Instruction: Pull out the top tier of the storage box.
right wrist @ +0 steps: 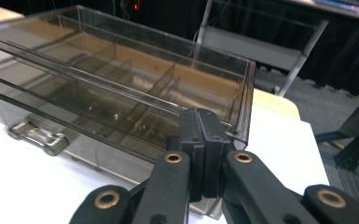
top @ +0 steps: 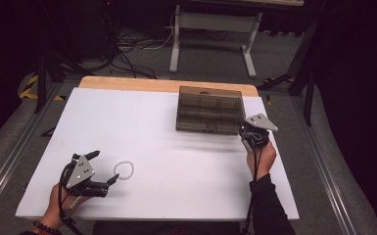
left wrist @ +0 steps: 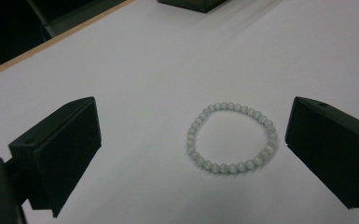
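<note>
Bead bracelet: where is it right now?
The bead bracelet lies flat on the white table at the near left in the high view, just ahead of the open left gripper, untouched between its jaws.

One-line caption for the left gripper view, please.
Open left tool straddles a white beaded bracelet lying flat on the white tabletop, pads clear of it.

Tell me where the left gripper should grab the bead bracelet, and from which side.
Grip one arc of the bead bracelet, probably the near arc, coming straight down from above. It lies flat on the white table as an open ring, so there is no height for a sideways grab. The left gripper is open with the ring between its jaws; pinching across one strand should hold better than squeezing the loop.
</note>
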{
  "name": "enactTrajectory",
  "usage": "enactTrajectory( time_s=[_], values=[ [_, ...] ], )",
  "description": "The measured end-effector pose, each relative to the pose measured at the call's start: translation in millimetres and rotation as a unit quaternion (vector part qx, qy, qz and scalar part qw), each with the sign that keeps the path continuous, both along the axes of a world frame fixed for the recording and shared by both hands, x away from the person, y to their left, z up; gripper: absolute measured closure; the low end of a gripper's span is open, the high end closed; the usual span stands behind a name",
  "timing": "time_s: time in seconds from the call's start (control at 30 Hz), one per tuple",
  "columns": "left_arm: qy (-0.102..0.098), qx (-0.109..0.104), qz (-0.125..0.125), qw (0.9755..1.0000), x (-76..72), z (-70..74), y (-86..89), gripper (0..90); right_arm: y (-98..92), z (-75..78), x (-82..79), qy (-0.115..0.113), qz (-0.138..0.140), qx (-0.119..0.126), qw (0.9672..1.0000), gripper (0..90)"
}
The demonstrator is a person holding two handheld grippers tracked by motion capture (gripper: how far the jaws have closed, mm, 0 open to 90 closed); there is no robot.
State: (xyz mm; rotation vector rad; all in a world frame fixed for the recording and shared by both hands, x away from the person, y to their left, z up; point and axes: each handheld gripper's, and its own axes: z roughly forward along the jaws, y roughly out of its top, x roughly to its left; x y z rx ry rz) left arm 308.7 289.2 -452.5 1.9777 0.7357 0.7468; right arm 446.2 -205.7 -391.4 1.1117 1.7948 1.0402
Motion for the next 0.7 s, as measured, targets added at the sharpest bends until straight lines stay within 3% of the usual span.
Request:
enactTrajectory(
  time_s=[0.2, 0.3, 0.47, 0.7],
  values=[
    [0.001, -0.001, -0.001, 1.0000, 0.7, -0.1, -0.1, 4.5, -3.1, -0.8, 5.4, 0.024, -0.002, -0.007, 0.9997, 90.0],
    [0.004, -0.002, -0.003, 1.0000, 0.5, -0.5, -0.2, 4.5, -4.1, -1.3, 5.9, 0.029, -0.001, 0.002, 0.9996, 90.0],
    [0.007, -0.003, -0.007, 1.0000, 5.3, -1.2, -0.4, 4.6, -3.4, 1.0, 8.9, 0.042, 0.002, -0.018, 0.9989, 90.0],
    [0.010, 0.007, -0.011, 0.9999, 6.1, -2.7, -3.0, 4.5, -3.8, 1.2, 15.4, 0.057, 0.004, -0.019, 0.9982, 90.0]
  ],
)
